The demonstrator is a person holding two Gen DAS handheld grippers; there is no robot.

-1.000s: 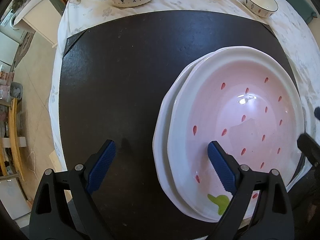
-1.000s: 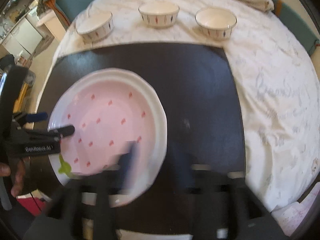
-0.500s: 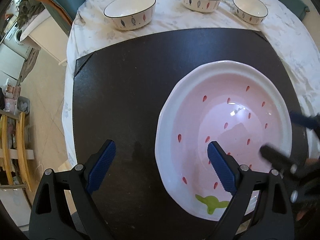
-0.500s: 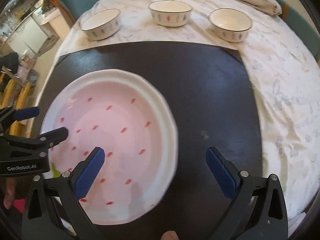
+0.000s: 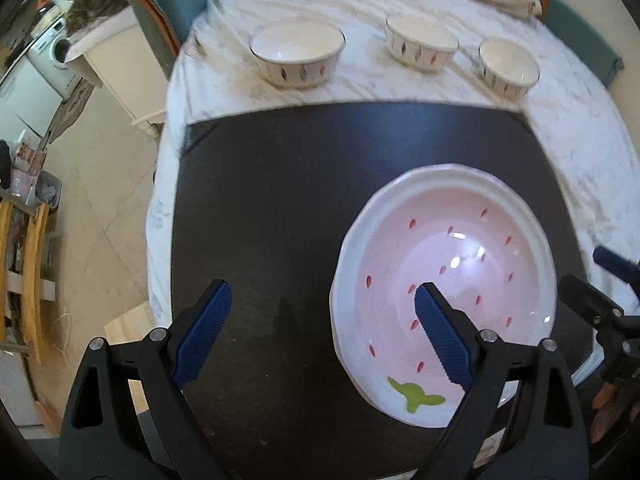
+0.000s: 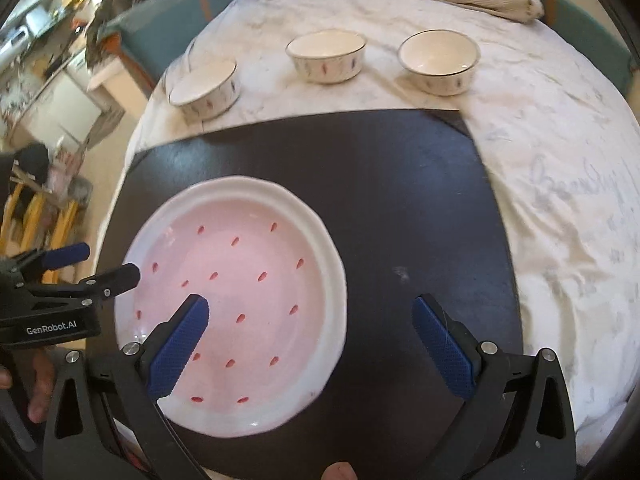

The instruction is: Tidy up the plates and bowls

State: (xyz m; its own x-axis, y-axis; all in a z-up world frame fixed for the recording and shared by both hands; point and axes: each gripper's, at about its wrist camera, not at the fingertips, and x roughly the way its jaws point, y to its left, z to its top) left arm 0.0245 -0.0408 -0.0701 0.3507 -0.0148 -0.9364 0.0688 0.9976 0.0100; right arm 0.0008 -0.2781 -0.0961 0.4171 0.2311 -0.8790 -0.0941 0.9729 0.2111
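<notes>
A round table draped in a pale marbled cloth [image 6: 560, 184] fills both views, and a dark mat [image 5: 280, 200] covers its near half. On the mat lies the pink plate [image 5: 460, 272] with red flecks and a white rim; in the left wrist view it sits at about four o'clock of the picture, in the right wrist view [image 6: 248, 300] at about eight o'clock. A second white rim seems to peek out under its near edge, though whether that is another plate is hard to tell.

Beyond the mat, on the bare cloth towards twelve o'clock, three small white bowls stand in a row, well apart from one another: the left bowl [image 5: 297, 56], the middle bowl [image 5: 421, 46] and the right bowl [image 5: 509, 67].

The left gripper [image 5: 324, 336] hangs above the mat with its jaws spread wide and nothing between them; its right blue pad overlaps the plate's pink centre in the picture, the other the bare mat. The right gripper [image 6: 312, 344] is likewise released, jaws wide apart and empty, straddling the plate's three o'clock rim from above.
</notes>
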